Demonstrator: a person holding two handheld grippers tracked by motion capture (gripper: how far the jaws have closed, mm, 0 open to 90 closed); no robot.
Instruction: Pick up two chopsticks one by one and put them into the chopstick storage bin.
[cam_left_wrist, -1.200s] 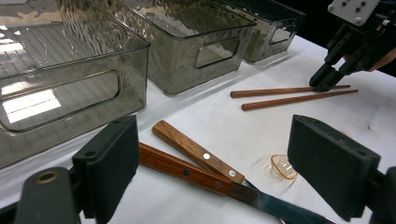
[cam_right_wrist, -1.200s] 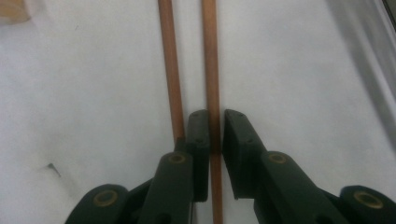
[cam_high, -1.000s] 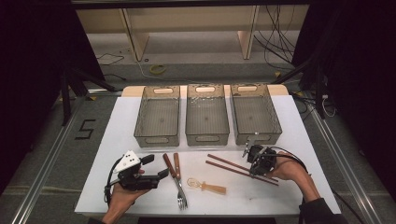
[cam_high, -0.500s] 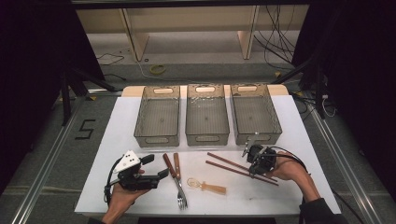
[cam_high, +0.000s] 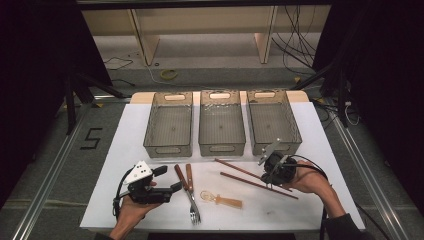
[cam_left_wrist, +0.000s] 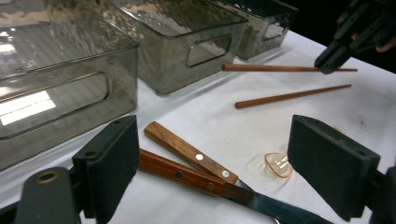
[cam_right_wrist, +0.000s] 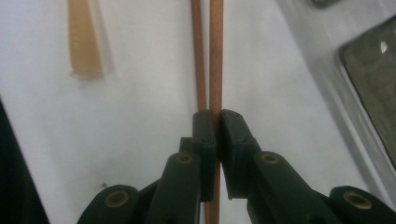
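Two hand-held grippers over a white table (cam_high: 125, 145) set with cutlery and three smoked-plastic bins.

The right gripper (cam_right_wrist: 217, 122), in front of the right bin (cam_high: 272, 120), has its jaws pressed onto one wooden chopstick (cam_right_wrist: 215, 56); the second chopstick (cam_right_wrist: 198, 51) lies on the table alongside it, just beside the jaw. The left gripper (cam_left_wrist: 233, 163), in front of the left bin (cam_high: 169, 122), has its jaws spread wide, holding nothing. Between the grippers lie a wooden-handled knife (cam_left_wrist: 187, 153) and fork (cam_left_wrist: 182, 175), touching side by side, and a clear amber spoon (cam_high: 220, 199) in front of the middle bin (cam_high: 221, 120).
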